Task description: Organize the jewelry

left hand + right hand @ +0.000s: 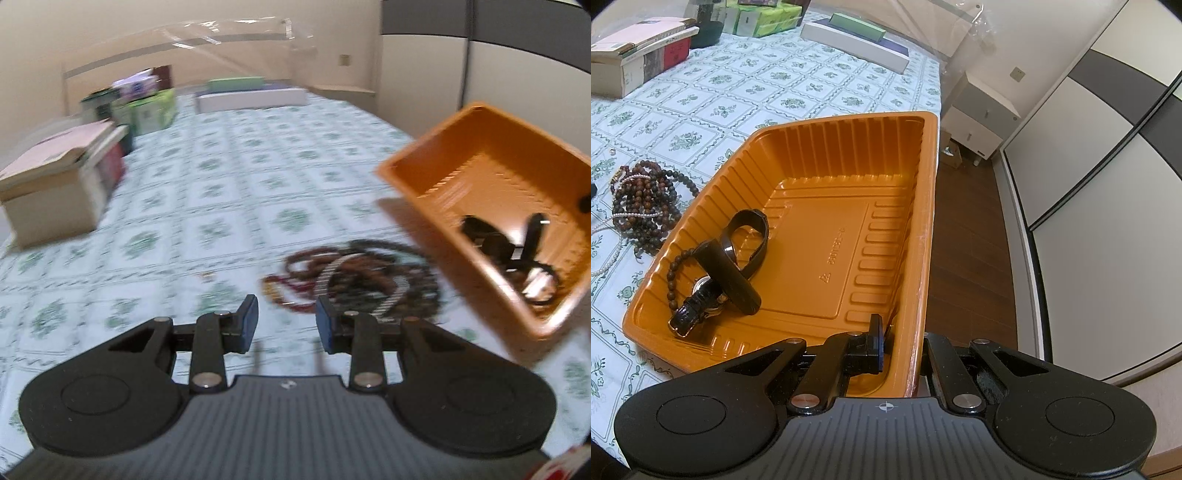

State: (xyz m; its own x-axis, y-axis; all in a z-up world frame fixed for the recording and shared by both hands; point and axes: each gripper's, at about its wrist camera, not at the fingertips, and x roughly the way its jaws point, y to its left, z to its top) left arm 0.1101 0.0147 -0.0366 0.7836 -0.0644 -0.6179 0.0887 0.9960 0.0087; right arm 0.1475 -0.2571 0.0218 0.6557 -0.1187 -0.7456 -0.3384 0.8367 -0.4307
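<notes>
Right gripper (899, 345) clamps the tray (827, 147) wall, tilting it.
Left gripper (286, 323), jaws apart and empty, should close low on the near beads (354, 280).

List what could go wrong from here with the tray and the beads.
1. The right gripper pinches only the thin rim of the orange tray, which looks tilted in the left view; the watches inside could slide or spill.
2. Part of the tray hangs past the table edge, over the floor; a slip could drop it there.
3. The bead necklaces lie tangled; the open left gripper may lift several strands together.
</notes>
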